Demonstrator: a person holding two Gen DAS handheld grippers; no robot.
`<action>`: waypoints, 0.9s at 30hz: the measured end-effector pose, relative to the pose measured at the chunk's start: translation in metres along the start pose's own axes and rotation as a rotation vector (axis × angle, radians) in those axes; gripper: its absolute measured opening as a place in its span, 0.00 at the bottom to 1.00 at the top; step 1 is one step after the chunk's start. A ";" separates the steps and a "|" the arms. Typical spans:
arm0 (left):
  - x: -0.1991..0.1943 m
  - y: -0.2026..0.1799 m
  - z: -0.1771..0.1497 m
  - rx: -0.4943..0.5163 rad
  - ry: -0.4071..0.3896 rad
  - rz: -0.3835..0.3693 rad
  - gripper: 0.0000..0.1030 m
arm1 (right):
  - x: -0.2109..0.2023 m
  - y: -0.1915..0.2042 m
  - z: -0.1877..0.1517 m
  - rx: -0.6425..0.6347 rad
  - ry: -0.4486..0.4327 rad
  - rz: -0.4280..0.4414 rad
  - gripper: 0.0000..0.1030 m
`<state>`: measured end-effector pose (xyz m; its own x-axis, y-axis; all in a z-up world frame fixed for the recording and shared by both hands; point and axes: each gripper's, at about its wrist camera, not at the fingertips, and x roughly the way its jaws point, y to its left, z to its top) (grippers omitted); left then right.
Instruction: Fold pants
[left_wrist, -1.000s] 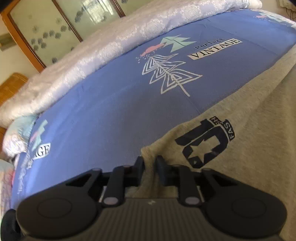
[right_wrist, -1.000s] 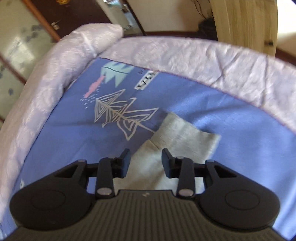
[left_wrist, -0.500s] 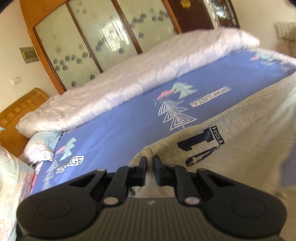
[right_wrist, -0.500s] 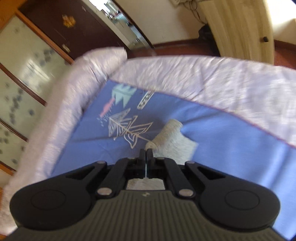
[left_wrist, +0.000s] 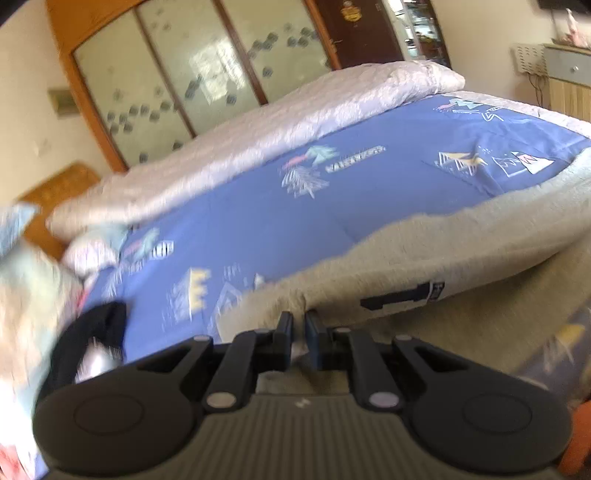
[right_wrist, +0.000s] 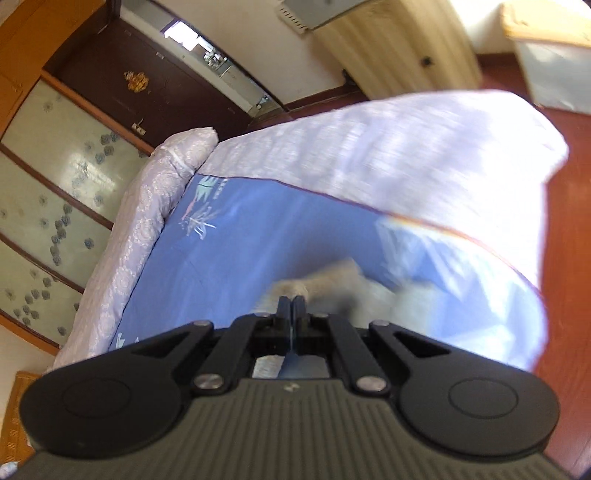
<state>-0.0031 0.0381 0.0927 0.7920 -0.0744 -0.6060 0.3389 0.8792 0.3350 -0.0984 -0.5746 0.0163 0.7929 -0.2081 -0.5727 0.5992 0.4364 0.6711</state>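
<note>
Grey sweatpants (left_wrist: 461, 251) with a dark printed badge hang lifted above the blue printed bedspread (left_wrist: 295, 214). My left gripper (left_wrist: 298, 325) is shut on a fold of the grey cloth at its near edge, and the fabric stretches away to the right in a raised band. In the right wrist view my right gripper (right_wrist: 291, 302) is shut on the grey pants (right_wrist: 332, 288), pinching their end, which trails blurred beyond the fingertips over the blue bedspread (right_wrist: 229, 258).
A pale lilac quilt (left_wrist: 258, 140) is rolled along the bed's far side and hangs over its end (right_wrist: 424, 158). Pillows (left_wrist: 33, 266) and a dark garment (left_wrist: 96, 328) lie at the left. Wardrobe doors (left_wrist: 177, 81) stand behind. Red-brown floor (right_wrist: 569, 258) lies past the bed.
My right gripper has shut on the pants' end and lifted it. Both grippers have swept across the bed, pulling the grey cloth up off the bedspread; the left stayed shut on it.
</note>
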 end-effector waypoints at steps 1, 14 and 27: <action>-0.003 0.000 -0.007 -0.021 0.010 0.003 0.09 | -0.008 -0.009 -0.008 0.009 -0.005 -0.002 0.03; -0.013 0.001 -0.060 -0.108 0.124 0.013 0.14 | -0.012 -0.058 -0.037 0.121 0.007 -0.017 0.12; -0.034 0.099 -0.065 -0.658 0.110 -0.034 0.26 | 0.009 -0.054 0.009 0.022 -0.040 -0.031 0.37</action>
<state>-0.0290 0.1586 0.0996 0.7184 -0.0896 -0.6899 -0.0451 0.9836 -0.1747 -0.1232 -0.6082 -0.0209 0.7775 -0.2560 -0.5744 0.6255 0.4099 0.6639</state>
